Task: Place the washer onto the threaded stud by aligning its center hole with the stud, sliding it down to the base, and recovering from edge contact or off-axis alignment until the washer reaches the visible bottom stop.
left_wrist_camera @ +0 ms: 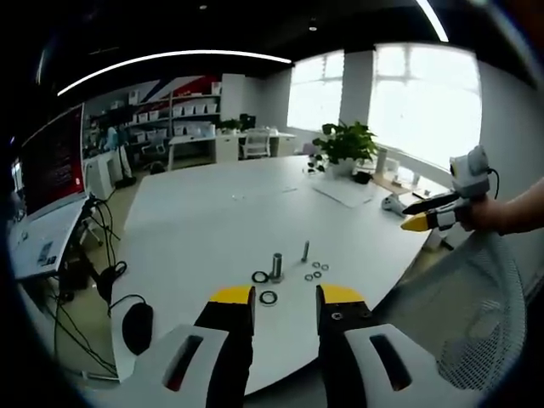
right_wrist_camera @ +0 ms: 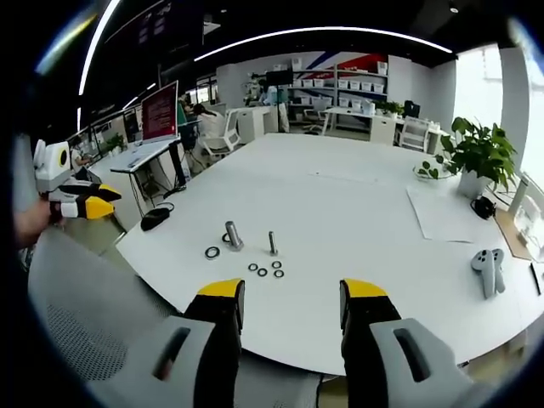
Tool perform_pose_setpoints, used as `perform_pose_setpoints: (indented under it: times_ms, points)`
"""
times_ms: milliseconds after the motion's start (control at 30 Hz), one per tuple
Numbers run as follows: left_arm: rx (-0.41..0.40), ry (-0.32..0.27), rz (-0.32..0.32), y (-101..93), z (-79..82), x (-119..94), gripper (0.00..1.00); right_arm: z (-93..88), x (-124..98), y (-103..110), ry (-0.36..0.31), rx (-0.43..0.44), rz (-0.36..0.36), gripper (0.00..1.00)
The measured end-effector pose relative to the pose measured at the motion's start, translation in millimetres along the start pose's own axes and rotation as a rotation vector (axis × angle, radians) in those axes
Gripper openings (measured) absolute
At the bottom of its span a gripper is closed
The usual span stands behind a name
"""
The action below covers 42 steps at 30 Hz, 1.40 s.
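Observation:
A thin threaded stud (left_wrist_camera: 305, 251) (right_wrist_camera: 273, 243) stands upright on the white table (left_wrist_camera: 221, 212) (right_wrist_camera: 340, 195), with a thicker metal cylinder (left_wrist_camera: 276, 266) (right_wrist_camera: 233, 235) beside it. Two larger washers (left_wrist_camera: 269, 297) (right_wrist_camera: 212, 252) lie flat by the cylinder, and several small washers (left_wrist_camera: 316, 270) (right_wrist_camera: 263, 269) lie near the stud. My left gripper (left_wrist_camera: 286, 297) is open and empty, short of the table's edge. My right gripper (right_wrist_camera: 293, 291) is open and empty too, off the opposite side. Each also appears in the other's view: the left gripper (right_wrist_camera: 89, 201) and the right gripper (left_wrist_camera: 429, 217), held in a hand.
A mesh chair back (left_wrist_camera: 476, 314) (right_wrist_camera: 76, 314) sits between the grippers and the table. A potted plant (left_wrist_camera: 344, 144) (right_wrist_camera: 476, 153), a paper sheet (right_wrist_camera: 442, 212) and a grey controller (right_wrist_camera: 486, 270) are on the table's far part. Desks, a monitor and shelves stand behind.

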<state>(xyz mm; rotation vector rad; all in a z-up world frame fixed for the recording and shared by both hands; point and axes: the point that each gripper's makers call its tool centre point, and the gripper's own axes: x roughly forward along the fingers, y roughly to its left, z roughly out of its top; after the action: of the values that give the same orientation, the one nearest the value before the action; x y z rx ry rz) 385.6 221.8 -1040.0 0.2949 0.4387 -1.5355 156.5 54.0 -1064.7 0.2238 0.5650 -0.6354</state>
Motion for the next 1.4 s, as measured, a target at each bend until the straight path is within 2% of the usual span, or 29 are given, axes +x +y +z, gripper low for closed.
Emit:
perform_pose_setpoints:
  times_ms: [300,433,567,667,833,967,1400]
  points:
    - [0.005,0.003,-0.004,-0.6,-1.8,-0.5,0.27,1.2,-0.2,-1.3,-0.012,0.024,-0.002,0.47]
    - [-0.020,-0.031,0.005,2.6,3.8,-4.4,0.27,4.1,-1.6,1.7,-0.028,0.015,-0.001,0.48]
    - [0.006,-0.020,0.013,0.2,4.1,-1.4,0.27,4.5,-1.5,-2.2,-0.029,0.018,-0.009,0.48]
    - [-0.007,-0.015,0.007,0.4,3.7,-1.1,0.27,6.0,-1.4,-4.3,-0.033,0.033,-0.013,0.47]
    - [-0.006,-0.010,0.011,1.1,2.6,-1.9,0.26,5.3,-1.7,0.9,-0.031,0.003,-0.005,0.47]
    - [-0.010,-0.007,0.013,1.8,3.2,-1.8,0.26,5.3,-0.7,-3.2,-0.029,0.024,-0.009,0.47]
    - [-0.010,-0.016,0.015,5.5,4.2,-1.9,0.25,-1.8,2.4,-0.8,0.002,0.011,0.007,0.47]
